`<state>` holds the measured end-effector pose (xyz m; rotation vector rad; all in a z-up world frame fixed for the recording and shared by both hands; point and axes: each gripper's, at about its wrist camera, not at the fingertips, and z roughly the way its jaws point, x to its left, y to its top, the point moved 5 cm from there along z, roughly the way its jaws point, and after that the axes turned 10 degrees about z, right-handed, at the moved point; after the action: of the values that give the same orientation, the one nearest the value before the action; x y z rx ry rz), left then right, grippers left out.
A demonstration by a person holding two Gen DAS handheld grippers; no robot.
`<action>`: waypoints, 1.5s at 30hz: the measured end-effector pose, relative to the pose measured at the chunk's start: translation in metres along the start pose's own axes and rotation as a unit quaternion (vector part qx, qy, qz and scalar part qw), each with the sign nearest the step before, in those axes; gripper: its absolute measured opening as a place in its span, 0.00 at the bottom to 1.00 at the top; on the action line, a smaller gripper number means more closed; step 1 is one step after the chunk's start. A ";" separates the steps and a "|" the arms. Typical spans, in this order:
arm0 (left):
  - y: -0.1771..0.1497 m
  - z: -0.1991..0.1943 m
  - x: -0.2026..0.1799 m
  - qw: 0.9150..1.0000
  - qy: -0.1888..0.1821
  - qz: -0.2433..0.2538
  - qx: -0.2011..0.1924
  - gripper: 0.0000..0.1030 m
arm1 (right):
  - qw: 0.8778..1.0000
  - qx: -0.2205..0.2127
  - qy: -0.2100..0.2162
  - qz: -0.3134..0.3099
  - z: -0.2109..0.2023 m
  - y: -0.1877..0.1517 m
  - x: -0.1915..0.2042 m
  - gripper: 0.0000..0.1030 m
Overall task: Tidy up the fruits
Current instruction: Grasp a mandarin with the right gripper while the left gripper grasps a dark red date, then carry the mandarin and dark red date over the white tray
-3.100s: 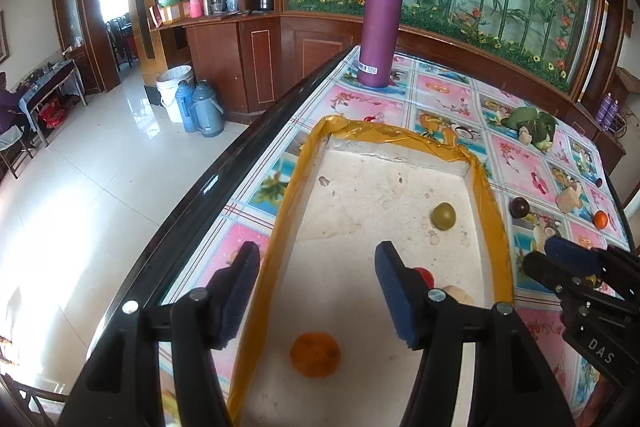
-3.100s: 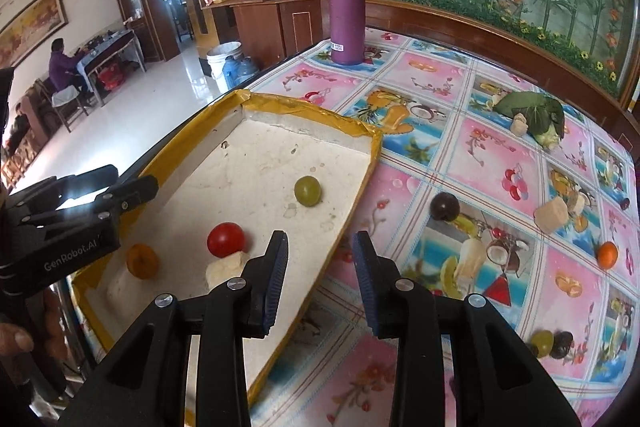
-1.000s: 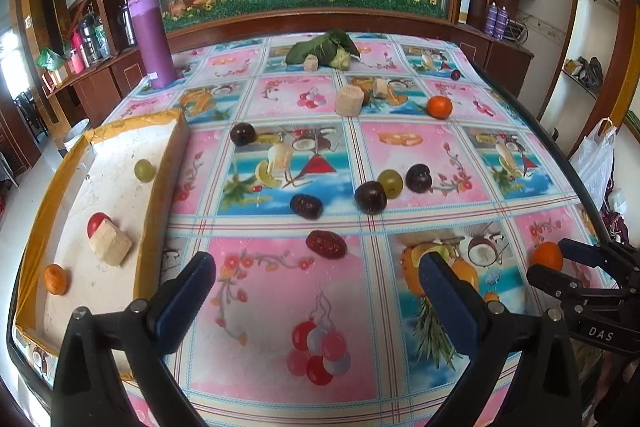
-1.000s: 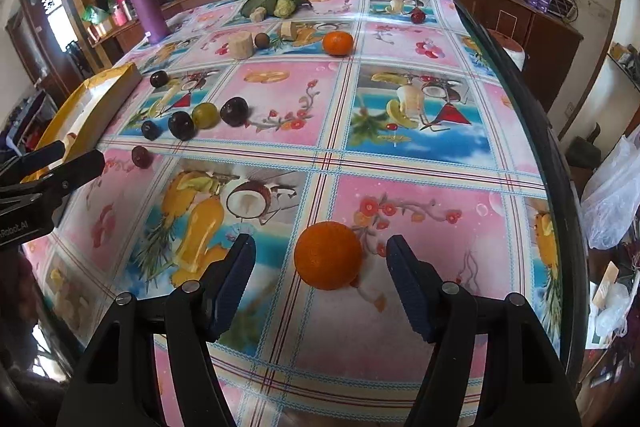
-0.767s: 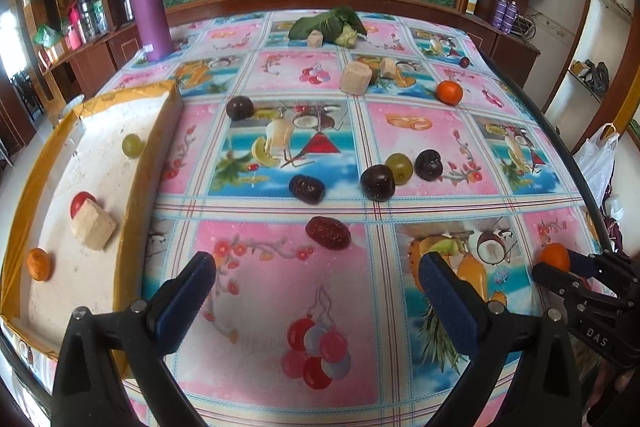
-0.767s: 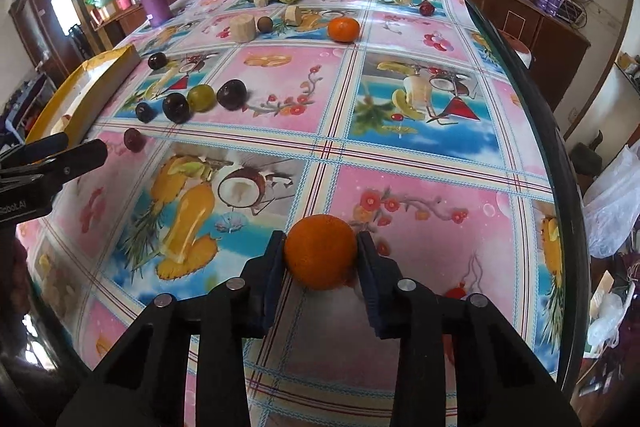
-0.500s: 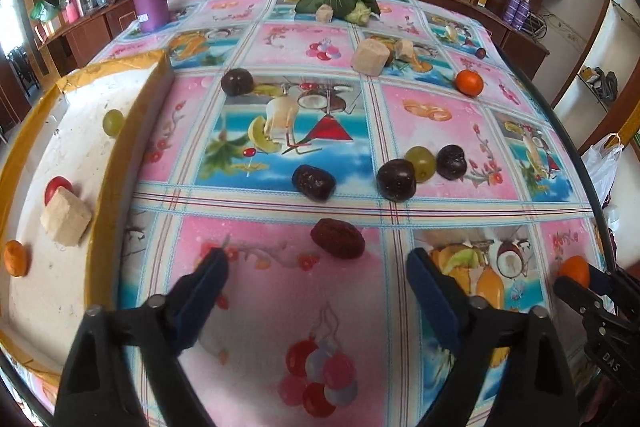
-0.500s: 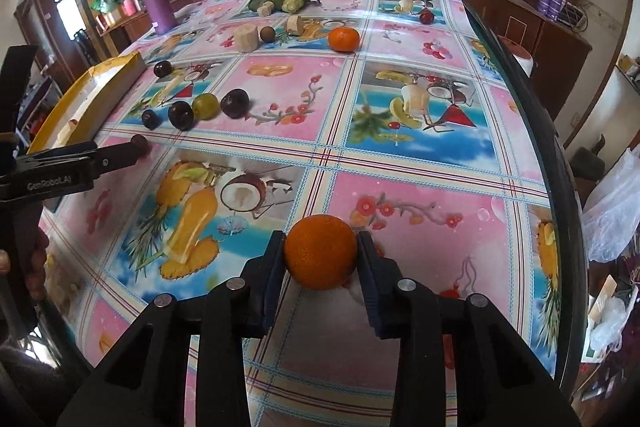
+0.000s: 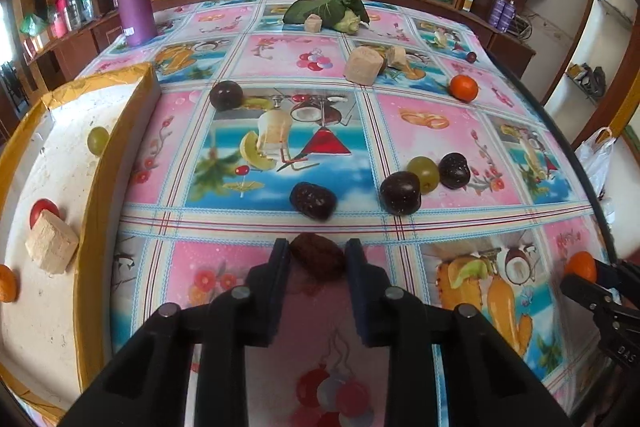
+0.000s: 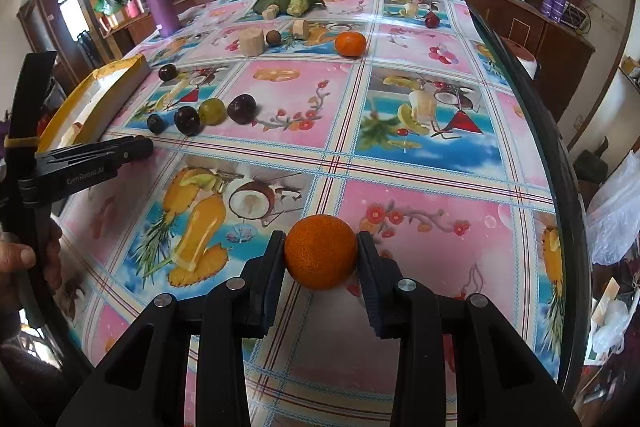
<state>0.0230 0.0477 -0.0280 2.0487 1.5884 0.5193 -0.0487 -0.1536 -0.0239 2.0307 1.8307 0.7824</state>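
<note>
Left tongs (image 9: 318, 259) have just closed on a date (image 9: 318, 259); right tongs (image 10: 320, 259) clamp an orange (image 10: 320, 251).

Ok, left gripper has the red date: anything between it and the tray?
Nothing visible does. The left gripper is shut on the red date; only bare tablecloth lies before the tray, whose raised yellow wall needs clearing.

- The left gripper (image 9: 318, 259) is black plastic with dark blue ribbed pads and round silver screws on its arms.
- The right gripper (image 10: 320, 257) has the same build.
- White lettering marks the left gripper's side, at the frame's left edge in the right wrist view.
</note>
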 end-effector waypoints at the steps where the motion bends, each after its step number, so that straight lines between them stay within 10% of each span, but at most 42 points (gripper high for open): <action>1: 0.000 -0.001 0.002 1.000 -0.007 -0.005 0.001 0.30 | 1.000 -0.001 0.001 0.001 0.000 0.001 0.001 0.33; 21: 0.005 -0.058 0.009 0.998 -0.021 0.012 -0.053 0.30 | 0.999 -0.037 0.003 -0.009 -0.018 0.025 0.040 0.33; 45: -0.014 -0.096 0.120 0.994 0.040 -0.063 -0.077 0.30 | 0.994 -0.043 0.054 -0.080 -0.003 0.053 0.155 0.33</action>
<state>-0.0131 0.1813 0.0409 1.8218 1.6559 0.6640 -0.0004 -0.0103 0.0386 1.7959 1.9540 0.9248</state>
